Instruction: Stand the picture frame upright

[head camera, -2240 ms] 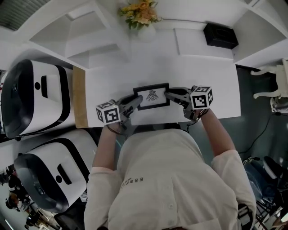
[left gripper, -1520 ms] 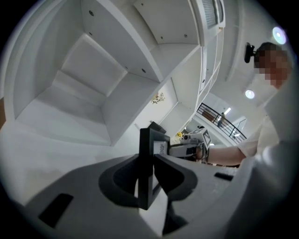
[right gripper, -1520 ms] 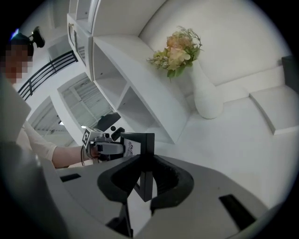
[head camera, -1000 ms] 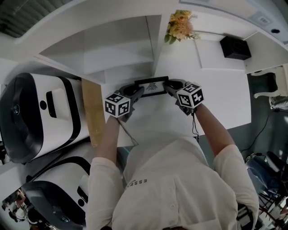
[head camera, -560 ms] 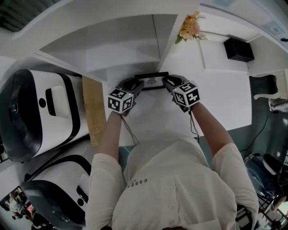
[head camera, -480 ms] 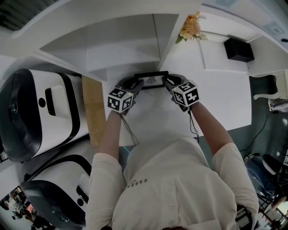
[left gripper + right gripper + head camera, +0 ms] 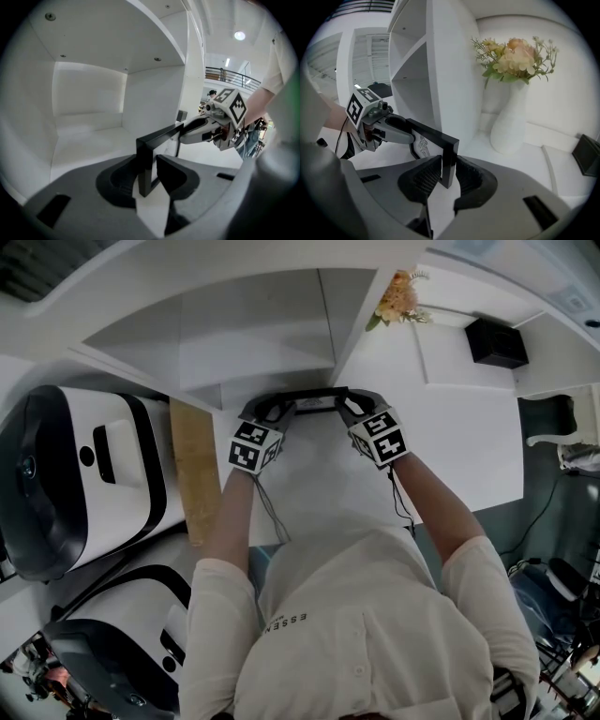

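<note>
**Frame's up on its edge, one grip looks slack**

Closest to the head camera it's just the wearer's pale shirt and two bare forearms reaching out over the white table.

At the end of the arms, my left hand-held gripper has the left end of the picture frame between its jaws. They've just been opening, and it looks loose now. The black post sits against one pad, with what looks like a sliver of gap at the other.

The right hand-held gripper is properly pinching the right end, both ribbed pads flat on the black moulding.

The frame itself stands upright on its long bottom edge on the table. From above it's only a thin dark bar, right at the mouth of the lower bay of the white shelf unit. There's a small dark emblem on the face turned back toward the wearer.

Further back on the right is a white vase of peach flowers, just beside the shelf unit's side wall. Off at the far right sits a small black box.
</note>
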Tool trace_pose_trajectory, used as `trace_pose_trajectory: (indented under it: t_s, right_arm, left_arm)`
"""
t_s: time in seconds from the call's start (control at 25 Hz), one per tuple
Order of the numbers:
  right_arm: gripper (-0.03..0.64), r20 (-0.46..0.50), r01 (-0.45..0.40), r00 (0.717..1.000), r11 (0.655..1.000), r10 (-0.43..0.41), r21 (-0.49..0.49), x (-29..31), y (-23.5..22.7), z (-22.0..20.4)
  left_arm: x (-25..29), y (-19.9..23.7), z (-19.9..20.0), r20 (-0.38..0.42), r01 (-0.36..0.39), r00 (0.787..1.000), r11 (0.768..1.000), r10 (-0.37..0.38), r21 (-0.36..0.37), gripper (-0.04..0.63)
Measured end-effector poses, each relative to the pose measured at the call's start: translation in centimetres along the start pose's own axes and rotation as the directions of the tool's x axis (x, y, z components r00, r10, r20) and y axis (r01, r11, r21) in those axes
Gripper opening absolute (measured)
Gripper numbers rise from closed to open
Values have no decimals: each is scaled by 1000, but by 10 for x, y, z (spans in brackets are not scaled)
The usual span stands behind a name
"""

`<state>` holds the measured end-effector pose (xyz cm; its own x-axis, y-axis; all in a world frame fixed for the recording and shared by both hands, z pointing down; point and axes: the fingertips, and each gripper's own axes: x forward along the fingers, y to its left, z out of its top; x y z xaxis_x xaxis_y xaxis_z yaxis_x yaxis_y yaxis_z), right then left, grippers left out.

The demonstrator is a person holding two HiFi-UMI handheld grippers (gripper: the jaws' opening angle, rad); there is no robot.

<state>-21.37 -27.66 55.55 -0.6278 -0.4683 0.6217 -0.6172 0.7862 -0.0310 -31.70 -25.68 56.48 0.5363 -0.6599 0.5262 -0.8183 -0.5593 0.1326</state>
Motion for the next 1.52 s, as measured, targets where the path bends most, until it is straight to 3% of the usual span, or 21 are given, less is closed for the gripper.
trace_pose_trajectory:
  t_s: [0.4, 0.72, 0.8, 0.84, 0.96, 1.16, 1.44, 1.52]
  right_arm:
    - [89, -3, 28, 1000, 1000, -28, -5, 7, -1, 5]
    - [122, -1, 33, 999, 998, -33, 61, 8, -6, 3]
    - [156, 0, 22, 1000, 997, -22, 79, 5, -5, 2]
    - [182, 6, 11, 1000, 996, -11, 86, 3, -2, 3]
    - [221, 43, 18, 999, 997, -21, 70, -5, 2, 10]
    - [222, 137, 71, 987, 996, -78, 58, -22, 0, 19]
    - [219, 220, 66, 973, 997, -73, 39, -66, 9, 29]
    - [180, 259, 64, 963, 997, -72, 37, -83, 14, 35]
  left_arm:
    - [1, 10, 3, -14, -85, 996, 995, 86, 53, 115]
    - [-1, 10, 2, -16, -104, 994, 995, 104, 11, 124]
    - [-3, 12, 1, -15, -120, 993, 993, 120, -1, 157]
    - [-4, 13, 2, -10, -126, 992, 992, 126, -8, 204]
    - [-15, 15, 8, 31, -150, 988, 989, 150, -18, 233]
    - [-39, 6, 17, 75, -173, 982, 985, 173, -10, 235]
    - [-85, -26, 50, 242, -206, 951, 978, 191, 39, 232]
    - [-98, -37, 57, 277, -207, 942, 978, 190, 34, 220]
